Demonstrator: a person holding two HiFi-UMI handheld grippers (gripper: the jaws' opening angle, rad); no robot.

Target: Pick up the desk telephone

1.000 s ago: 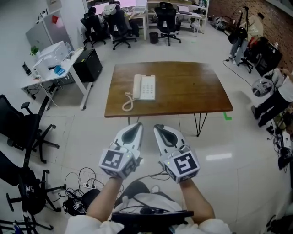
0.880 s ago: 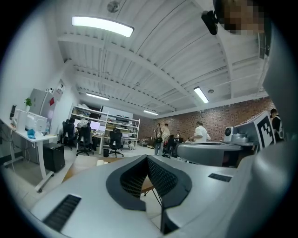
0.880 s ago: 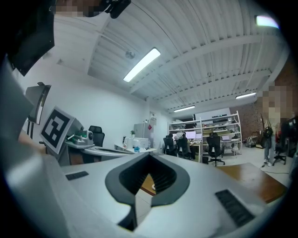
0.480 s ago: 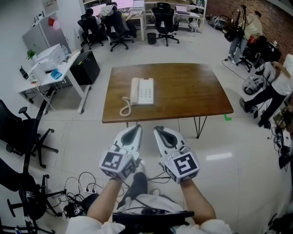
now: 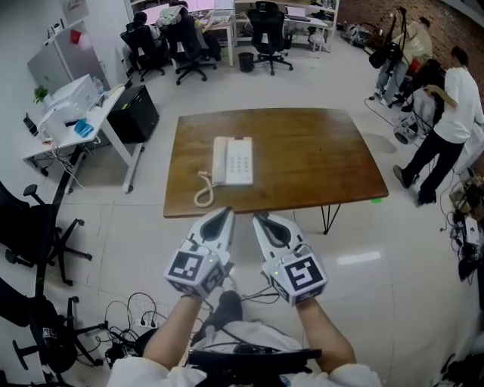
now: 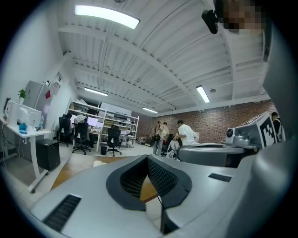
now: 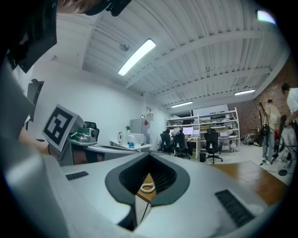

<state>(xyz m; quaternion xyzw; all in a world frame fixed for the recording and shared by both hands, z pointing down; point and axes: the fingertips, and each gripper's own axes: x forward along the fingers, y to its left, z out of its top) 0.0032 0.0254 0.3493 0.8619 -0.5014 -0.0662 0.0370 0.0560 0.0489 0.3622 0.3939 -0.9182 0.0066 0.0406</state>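
Broadly, a pale tiled floor (image 5: 393, 287) fills an open office, with a red brick wall (image 5: 446, 30) along the far right and white shelving with work desks (image 5: 227, 19) across the back. At the middle stands a brown wooden table (image 5: 302, 159) on thin black hairpin legs, its top bare apart from the telephone. To the left, a white desk (image 5: 91, 128) carries white equipment, with a black cabinet (image 5: 136, 113) tucked beside it. Black swivel chairs (image 5: 30, 227) crowd the near left, and more of them (image 5: 265, 30) sit at the back desks. A person in a white shirt and dark trousers (image 5: 446, 128) stands well off to the right, near the brick wall.

The left gripper (image 5: 225, 212) and the right gripper (image 5: 259, 218), both grey with a marker cube at the back, are held side by side over the floor, just short of the table's near edge, which lies between them and the telephone. Each pair of fingers (image 6: 93, 195) is pressed together with nothing between.

The cream desk telephone (image 5: 233, 160) lies flat on the left half of the table, handset along its left side, apart from both grippers. Its coiled cream cord (image 5: 203, 193) loops toward the near edge and shows through the notch in the right gripper view. A tangle of black cables (image 5: 128, 317) lies on the floor at the near left, and a small green tape mark (image 5: 376, 199) sits by the table's right corner.
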